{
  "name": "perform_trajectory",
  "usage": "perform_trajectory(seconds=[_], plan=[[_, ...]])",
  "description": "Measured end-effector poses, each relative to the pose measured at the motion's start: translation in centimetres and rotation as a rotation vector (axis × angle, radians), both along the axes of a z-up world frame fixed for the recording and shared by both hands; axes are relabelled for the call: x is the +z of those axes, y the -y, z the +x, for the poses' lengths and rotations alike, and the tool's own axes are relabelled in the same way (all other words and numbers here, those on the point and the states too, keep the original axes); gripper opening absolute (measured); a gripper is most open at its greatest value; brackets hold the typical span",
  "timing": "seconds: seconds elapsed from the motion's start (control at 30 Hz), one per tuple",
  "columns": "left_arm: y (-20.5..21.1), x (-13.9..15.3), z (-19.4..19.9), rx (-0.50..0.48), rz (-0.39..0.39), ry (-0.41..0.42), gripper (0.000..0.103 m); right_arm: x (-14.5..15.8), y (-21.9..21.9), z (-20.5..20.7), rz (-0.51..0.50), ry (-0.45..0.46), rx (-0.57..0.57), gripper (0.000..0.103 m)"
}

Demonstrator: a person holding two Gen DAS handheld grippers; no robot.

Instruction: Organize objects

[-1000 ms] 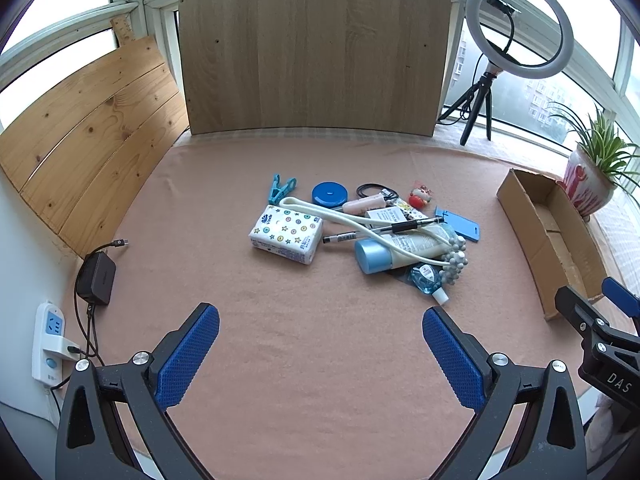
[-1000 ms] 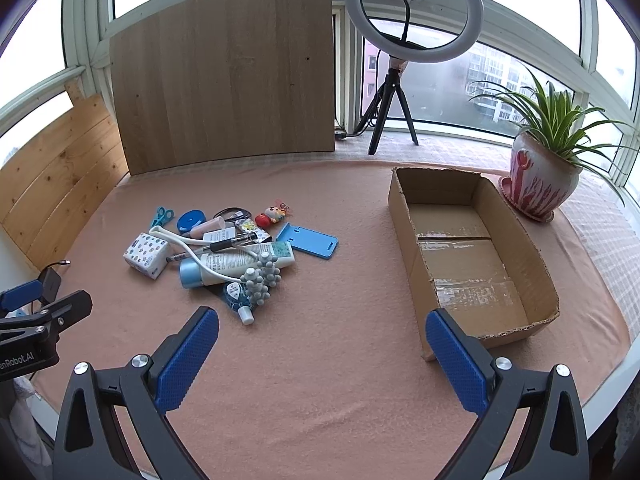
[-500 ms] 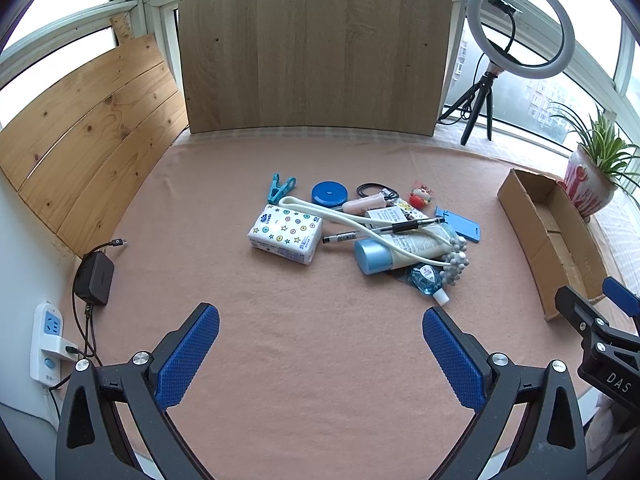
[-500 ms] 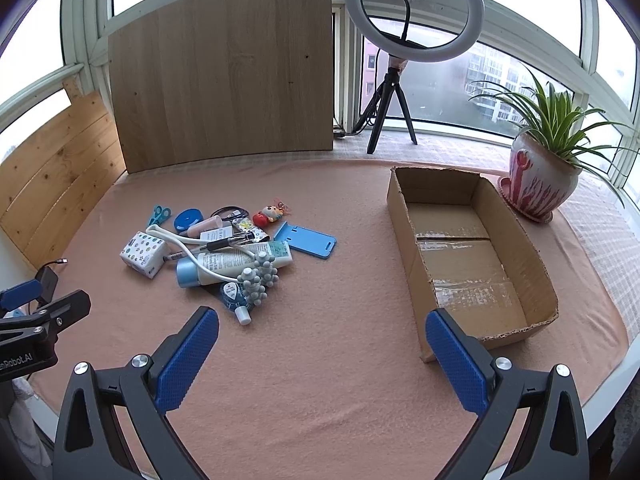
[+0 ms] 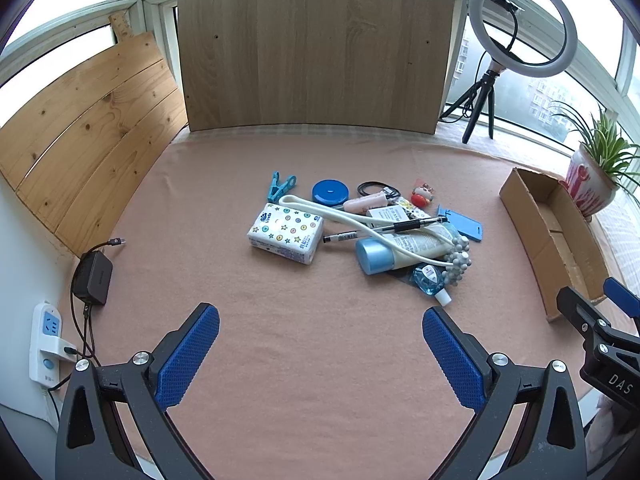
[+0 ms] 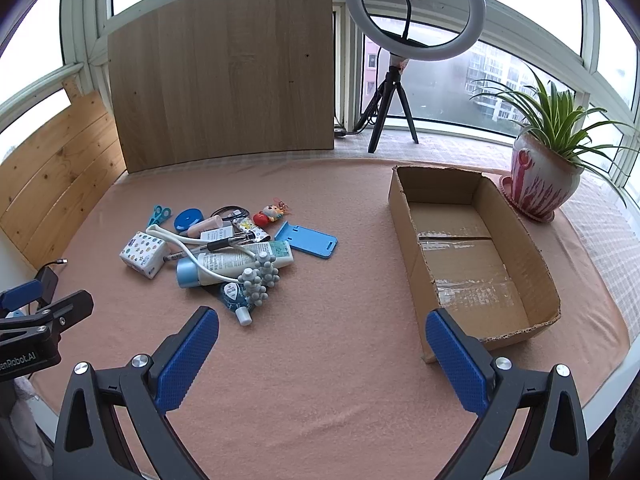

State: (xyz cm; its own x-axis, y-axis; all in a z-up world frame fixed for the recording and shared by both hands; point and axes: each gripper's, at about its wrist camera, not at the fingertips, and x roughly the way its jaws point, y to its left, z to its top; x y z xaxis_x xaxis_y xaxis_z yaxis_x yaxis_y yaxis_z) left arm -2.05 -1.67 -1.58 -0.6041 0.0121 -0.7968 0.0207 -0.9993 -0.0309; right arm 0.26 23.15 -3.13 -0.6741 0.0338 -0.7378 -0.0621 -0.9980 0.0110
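Left wrist view shows the left gripper (image 5: 321,334) spread wide and holding nothing, low over the pink tabletop (image 5: 304,360). Ahead of it and a bit to its left lies a tissue pack (image 5: 285,232). Straight ahead and to its right sits the pile: a blue-capped tube (image 5: 404,248), a black pen (image 5: 412,225), a small blue bottle (image 5: 430,282) and a blue card holder (image 5: 460,224). Far to its right is the cardboard box (image 5: 520,216), with nothing in it.

From the right wrist view, the right gripper (image 6: 322,338) is wide too, and holds nothing. The pile lies ahead to its left, and the box (image 6: 412,256) is close on its right.

Nothing is sorted yet, so this looks like the start. Next, one gripper should reach forward, close on one thing from the pile, and carry it to the box.
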Motion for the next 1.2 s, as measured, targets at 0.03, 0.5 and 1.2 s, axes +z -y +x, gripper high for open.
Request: perform_trajectory(seconds=[0.03,0.5,1.2], plan=[[0.0,0.0,0.0,0.0,0.0,0.0,0.103,0.0,0.0,0.0,0.0,0.001,0.0,0.102],[0.8,-1.0,-0.9,0.015,0.009,0.022,0.103,-0.8,0.2,-1.0,-0.005,0.023,0.005,0.102],[3.9,-1.4,-2.2,0.094,0.005,0.017,0.103,-2.4,0.7,-7.1,-0.058,0.088,0.116,0.092]])
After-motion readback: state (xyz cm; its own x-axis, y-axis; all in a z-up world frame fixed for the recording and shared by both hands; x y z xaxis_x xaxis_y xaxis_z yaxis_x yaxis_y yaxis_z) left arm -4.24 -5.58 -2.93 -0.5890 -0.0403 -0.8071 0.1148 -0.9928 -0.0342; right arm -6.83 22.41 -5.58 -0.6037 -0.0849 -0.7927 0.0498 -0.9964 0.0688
